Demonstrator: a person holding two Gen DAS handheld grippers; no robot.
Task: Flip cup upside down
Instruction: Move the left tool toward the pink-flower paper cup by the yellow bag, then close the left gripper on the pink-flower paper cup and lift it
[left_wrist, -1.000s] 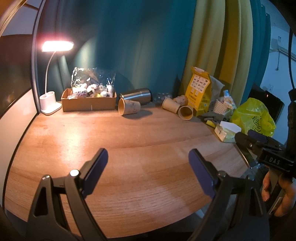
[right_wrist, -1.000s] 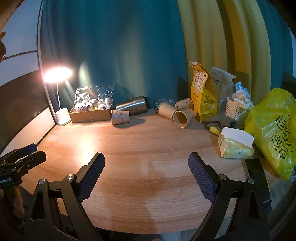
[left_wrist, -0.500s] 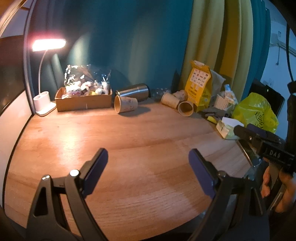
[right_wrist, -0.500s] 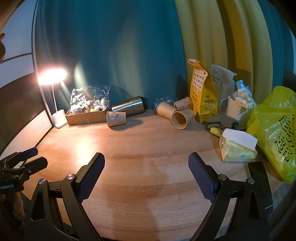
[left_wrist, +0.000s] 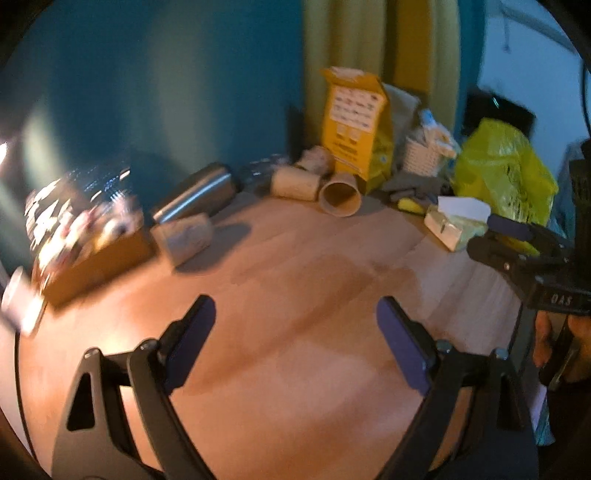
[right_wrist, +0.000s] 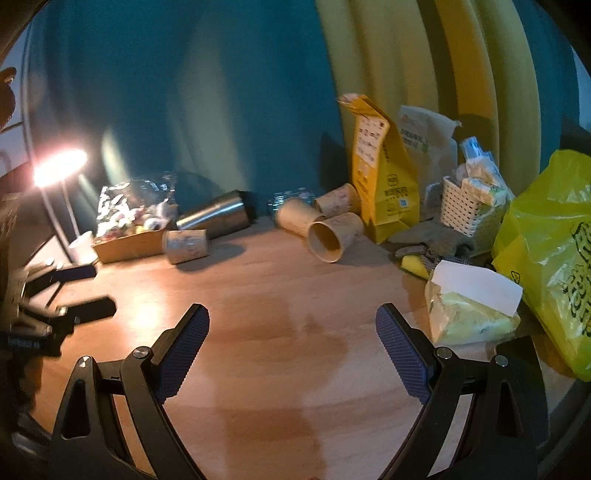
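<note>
At the far left of the wooden counter (right_wrist: 280, 295) a glowing desk lamp (right_wrist: 59, 170) stands by a shallow cardboard box of wrapped sweets (right_wrist: 129, 236); only the right wrist view shows the lamp sharply, the left wrist view being smeared there by blur. Just right of the box a printed paper cup (right_wrist: 185, 245) lies on its side, with a brushed steel tumbler (right_wrist: 218, 216) lying behind it. Further right, three more tan paper cups lie tipped together, the nearest an open-mouthed paper cup (right_wrist: 330, 238) facing the camera, just beside a tall yellow paper bag (right_wrist: 382, 177). Then come a white woven basket (right_wrist: 461, 210), a pale yellow tissue pack (right_wrist: 469, 306) and a crumpled yellow plastic bag (right_wrist: 550, 251). Which cup is meant I cannot tell; all lie far from both claws. Such a cup looks light and thin-walled, easily crushed or sent rolling, so a gentle pinch across the mid-wall probably suits best. The left claw (left_wrist: 295, 343) and the right claw (right_wrist: 291, 343) both hover spread wide and released over bare wood, holding nothing. Each view also catches the other claw at its edge: the left wrist view shows a hand (left_wrist: 565, 343) gripping the right handle.
</note>
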